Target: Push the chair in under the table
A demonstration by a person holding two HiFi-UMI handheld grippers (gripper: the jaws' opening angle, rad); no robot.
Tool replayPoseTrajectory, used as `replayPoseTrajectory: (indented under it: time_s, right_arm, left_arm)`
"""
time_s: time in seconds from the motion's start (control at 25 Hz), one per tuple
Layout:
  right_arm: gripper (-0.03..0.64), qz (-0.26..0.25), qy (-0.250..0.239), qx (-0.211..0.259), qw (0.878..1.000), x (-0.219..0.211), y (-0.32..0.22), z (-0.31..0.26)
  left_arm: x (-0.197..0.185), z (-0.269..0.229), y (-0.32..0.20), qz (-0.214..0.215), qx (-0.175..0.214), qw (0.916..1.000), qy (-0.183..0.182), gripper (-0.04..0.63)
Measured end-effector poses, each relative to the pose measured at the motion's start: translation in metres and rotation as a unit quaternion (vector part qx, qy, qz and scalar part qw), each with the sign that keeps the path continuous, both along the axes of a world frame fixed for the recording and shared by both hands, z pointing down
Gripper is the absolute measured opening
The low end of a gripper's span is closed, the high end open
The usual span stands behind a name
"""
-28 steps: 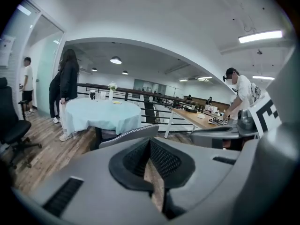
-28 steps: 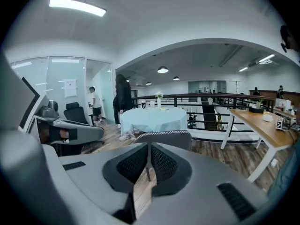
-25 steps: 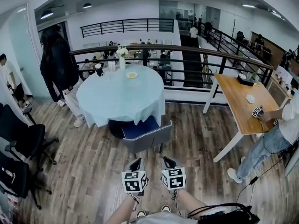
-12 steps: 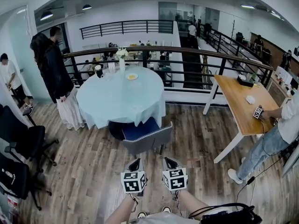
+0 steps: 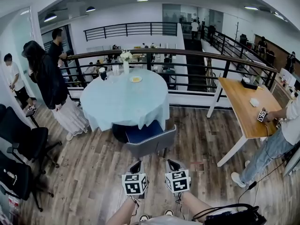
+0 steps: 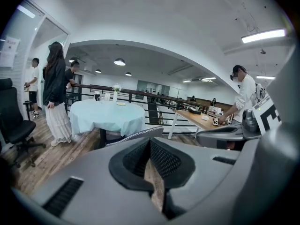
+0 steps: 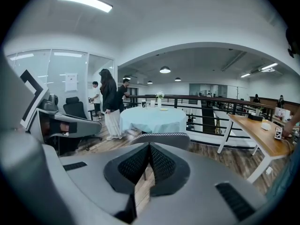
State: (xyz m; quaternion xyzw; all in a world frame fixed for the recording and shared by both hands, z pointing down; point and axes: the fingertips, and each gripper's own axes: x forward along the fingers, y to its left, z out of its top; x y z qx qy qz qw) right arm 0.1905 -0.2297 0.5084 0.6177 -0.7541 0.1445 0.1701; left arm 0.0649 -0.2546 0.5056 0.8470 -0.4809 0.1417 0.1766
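A grey chair [image 5: 152, 142] with a blue seat stands at the near side of a round table [image 5: 124, 100] covered in a pale blue cloth, its seat partly under the cloth. Both grippers hang side by side in front of me, short of the chair's back. My left gripper [image 5: 136, 166] is shut and holds nothing. My right gripper [image 5: 172, 164] is shut too, empty. The chair's back [image 6: 136, 134] rises just past the left jaws in the left gripper view, and the chair's back [image 7: 164, 139] shows ahead of the right jaws in the right gripper view.
A vase, a cup and a small plate [image 5: 136, 79] stand on the table. A person in black with a white skirt [image 5: 51, 90] walks at its left. Black office chairs [image 5: 21, 146] stand at the far left. A wooden desk [image 5: 246, 108] with a person at it stands right. A railing [image 5: 187, 67] runs behind.
The person in black has walked leftward and nearer along the table's left side. Both grippers have stayed about where they were, and the chair has not moved.
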Motion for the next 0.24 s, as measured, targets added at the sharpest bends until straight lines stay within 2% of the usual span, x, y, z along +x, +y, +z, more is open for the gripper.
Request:
replayPoseTrajectory:
  time_s: [0.24]
  right_arm:
    - [0.017, 0.005, 0.002, 0.001, 1.0, 0.0059, -0.0032, -0.0034]
  left_arm:
    - [-0.0023, -0.0022, -0.0031, -0.001, 0.002, 1.0, -0.006, 0.005]
